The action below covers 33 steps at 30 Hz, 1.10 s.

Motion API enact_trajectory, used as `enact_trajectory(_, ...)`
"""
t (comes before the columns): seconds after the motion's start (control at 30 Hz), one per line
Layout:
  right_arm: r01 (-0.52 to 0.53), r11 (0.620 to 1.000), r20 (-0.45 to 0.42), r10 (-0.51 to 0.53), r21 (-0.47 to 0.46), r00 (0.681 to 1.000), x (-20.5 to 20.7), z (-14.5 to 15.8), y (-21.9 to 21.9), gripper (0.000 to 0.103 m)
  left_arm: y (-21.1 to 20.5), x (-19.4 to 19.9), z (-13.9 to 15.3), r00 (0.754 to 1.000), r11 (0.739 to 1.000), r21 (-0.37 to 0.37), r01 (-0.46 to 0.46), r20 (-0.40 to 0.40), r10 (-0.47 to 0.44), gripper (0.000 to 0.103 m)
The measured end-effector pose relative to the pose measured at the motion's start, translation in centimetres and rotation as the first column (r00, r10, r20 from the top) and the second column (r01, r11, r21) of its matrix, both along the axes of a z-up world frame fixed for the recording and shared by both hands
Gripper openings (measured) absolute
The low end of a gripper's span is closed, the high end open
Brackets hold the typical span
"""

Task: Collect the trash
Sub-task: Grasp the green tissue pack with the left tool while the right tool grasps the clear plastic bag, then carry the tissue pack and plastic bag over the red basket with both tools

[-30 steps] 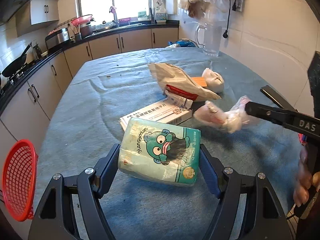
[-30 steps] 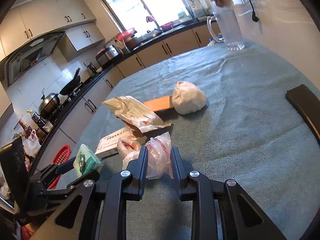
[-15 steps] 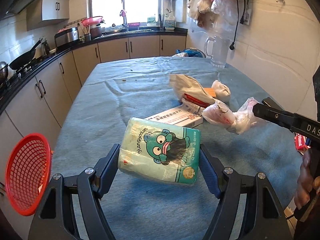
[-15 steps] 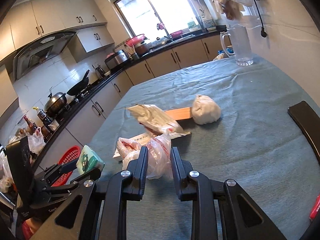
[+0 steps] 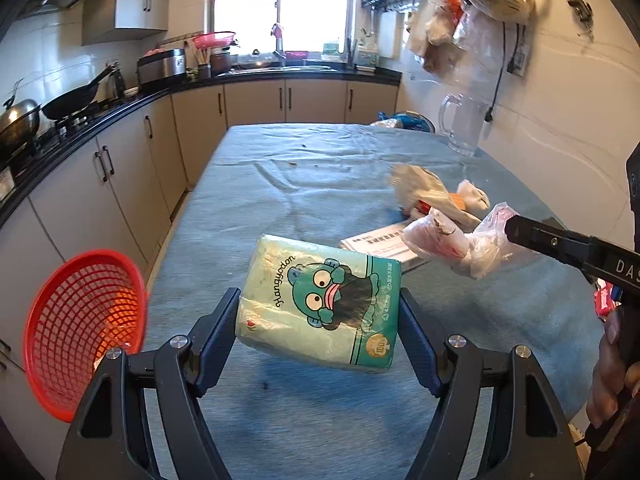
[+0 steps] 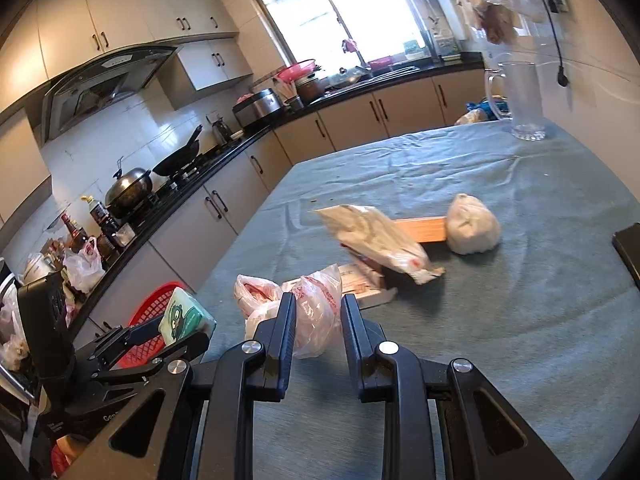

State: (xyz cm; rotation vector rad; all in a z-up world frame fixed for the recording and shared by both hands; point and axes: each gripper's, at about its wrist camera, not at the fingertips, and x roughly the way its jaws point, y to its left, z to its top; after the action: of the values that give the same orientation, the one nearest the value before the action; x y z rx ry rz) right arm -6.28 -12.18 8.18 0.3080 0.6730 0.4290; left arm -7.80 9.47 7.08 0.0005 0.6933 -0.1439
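1. Change noted: both tools now sit higher and further back from the tabletop (image 5: pixel 248 184) than a second ago, and the red basket (image 5: pixel 82 332) shows more fully at the left edge in the left wrist view.
2. Left tool (image 5: pixel 318 322): jaws set wide, clamped on both sides of the green tissue pack (image 5: pixel 320 304), which hangs clear of the cloth.
3. Right tool (image 6: pixel 318 320): jaws nearly closed, pinching the clear plastic bag (image 6: pixel 316 312), also lifted.
4. Meaning: two items appear secured and in transit; drop-off into the basket looks to be the next step.
5. Remaining on the tabletop: crumpled paper bag (image 6: pixel 376 240), flat box (image 6: pixel 360 284), white wad (image 6: pixel 472 228).
6. Clearance: the basket hangs just beyond the tabletop's left edge, beside the cabinets (image 5: pixel 120 184); the path leftward looks unobstructed. The glass pitcher (image 6: pixel 520 100) stands well apart.
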Motion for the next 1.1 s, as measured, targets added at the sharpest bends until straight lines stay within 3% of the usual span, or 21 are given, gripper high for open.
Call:
enact_trajectory(0.3,-0.088,0.996,0.009,0.088,-0.014,0.996,1.1,1.1,5.0,0.025,5.2,-1.1,0.9,0.995,0.995,-0.031,-0.095,0.031,0.096,0.074)
enact_trajectory(0.57,-0.186,0.982,0.0,0.186,-0.032,0.982,2.2,1.5,11.2,0.025,12.2,-2.6,1.3,0.971,0.971,-0.064,-0.229,0.049,0.232,0.074)
enact_trajectory(0.83,-0.276,0.96,-0.018,0.275,-0.056,0.961,3.2,1.4,17.7,0.025,18.8,-3.9,0.0,0.936,0.933,-0.09,-0.347,0.032,0.351,0.074)
enact_trajectory(1.1,-0.33,0.939,-0.056,0.326,-0.099,0.944,4.0,0.2,23.2,0.025,21.9,-3.4,-2.1,0.919,0.915,-0.096,-0.392,-0.01,0.393,0.074)
